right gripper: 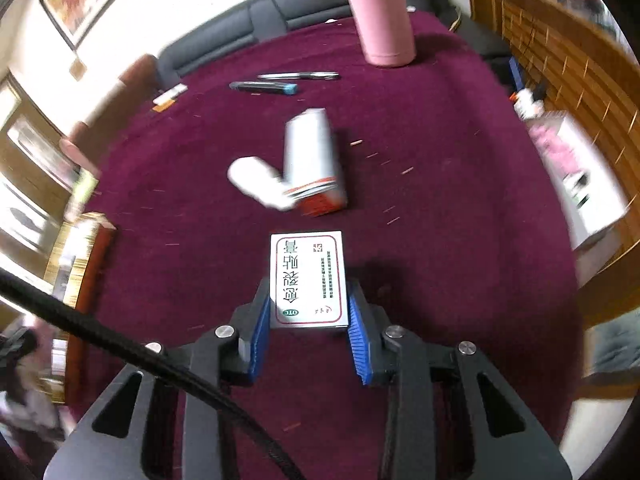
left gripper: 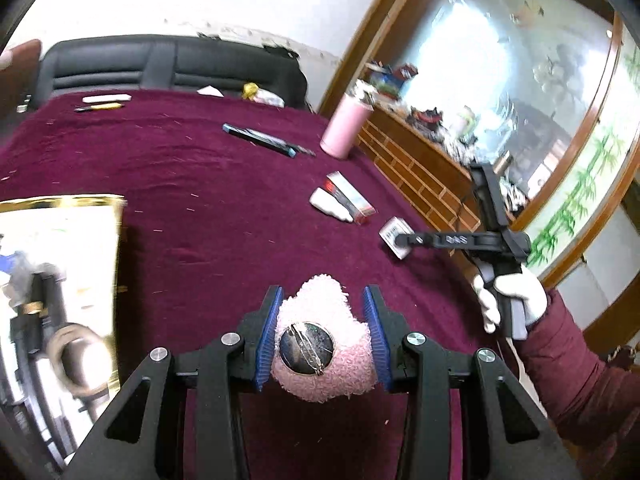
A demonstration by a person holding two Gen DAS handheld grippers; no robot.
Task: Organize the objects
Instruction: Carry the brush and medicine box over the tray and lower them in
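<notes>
My left gripper [left gripper: 323, 295] is shut on a fluffy pink heart brooch [left gripper: 320, 372], whose round metal pin back [left gripper: 306, 347] faces the camera; it hangs above the maroon tablecloth [left gripper: 180, 200]. My right gripper [right gripper: 309, 292] is shut on a flat white medicine box [right gripper: 308, 276] with green lettering, both blue pads against its long sides near the table's right edge. The left wrist view shows that right gripper [left gripper: 400, 241] on the same box [left gripper: 391, 229], held by a white-gloved hand [left gripper: 516, 300].
A red-and-white carton [right gripper: 316, 164] and a white bottle [right gripper: 256, 184] lie mid-table; beyond them are a blue marker [right gripper: 264, 87], a silver pen [right gripper: 298, 76] and an upright pink tumbler [right gripper: 380, 16]. A gold-rimmed open box [left gripper: 116, 240] stands at the left. A wooden cabinet [left gripper: 420, 176] borders the right.
</notes>
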